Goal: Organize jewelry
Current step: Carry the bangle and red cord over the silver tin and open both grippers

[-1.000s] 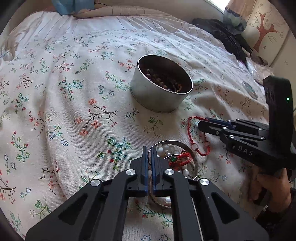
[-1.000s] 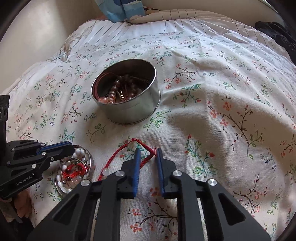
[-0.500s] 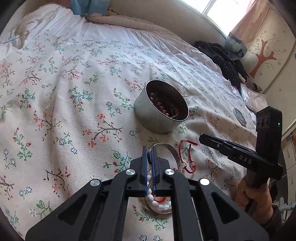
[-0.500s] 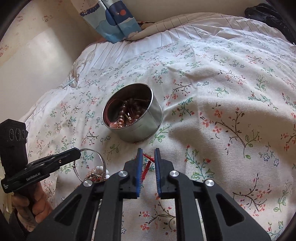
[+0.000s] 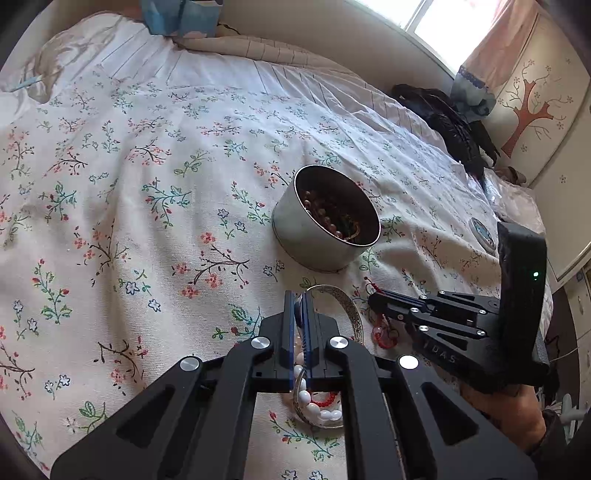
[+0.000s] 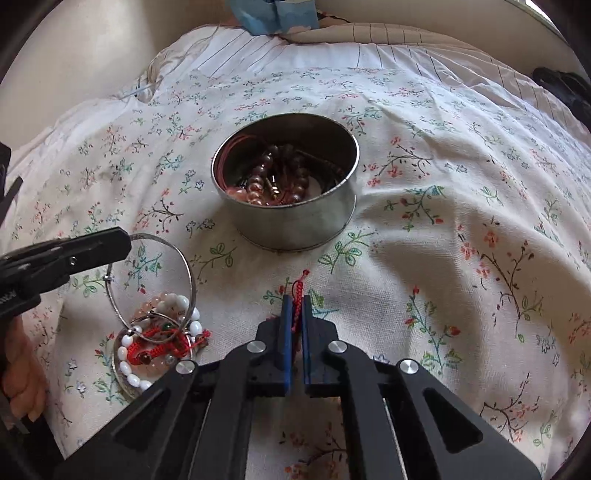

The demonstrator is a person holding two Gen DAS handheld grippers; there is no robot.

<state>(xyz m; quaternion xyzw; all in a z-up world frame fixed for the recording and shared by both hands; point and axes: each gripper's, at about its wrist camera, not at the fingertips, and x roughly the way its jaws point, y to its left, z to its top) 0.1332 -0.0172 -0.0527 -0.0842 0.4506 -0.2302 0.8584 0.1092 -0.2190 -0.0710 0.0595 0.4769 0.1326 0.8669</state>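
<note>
A round metal tin (image 6: 288, 206) (image 5: 325, 229) with bead bracelets inside stands on the floral bedspread. My left gripper (image 5: 300, 306) (image 6: 122, 243) is shut on a silver bangle (image 6: 166, 280) (image 5: 347, 306) and holds it tilted up, its lower edge among a pile of white-bead and red cord bracelets (image 6: 155, 343) (image 5: 317, 402). My right gripper (image 6: 294, 310) (image 5: 373, 299) is shut on a red cord bracelet (image 6: 298, 291) (image 5: 382, 332), just in front of the tin.
The floral bedspread (image 6: 461, 229) covers the whole bed. A blue pillow (image 6: 273, 14) lies at the head. Dark clothing (image 5: 447, 125) and a small round disc (image 5: 482, 230) lie at the bed's right edge.
My right gripper closed on the red cord bracelet and picked it up. My left gripper lifted the silver bangle off the pile, tilting it up.
</note>
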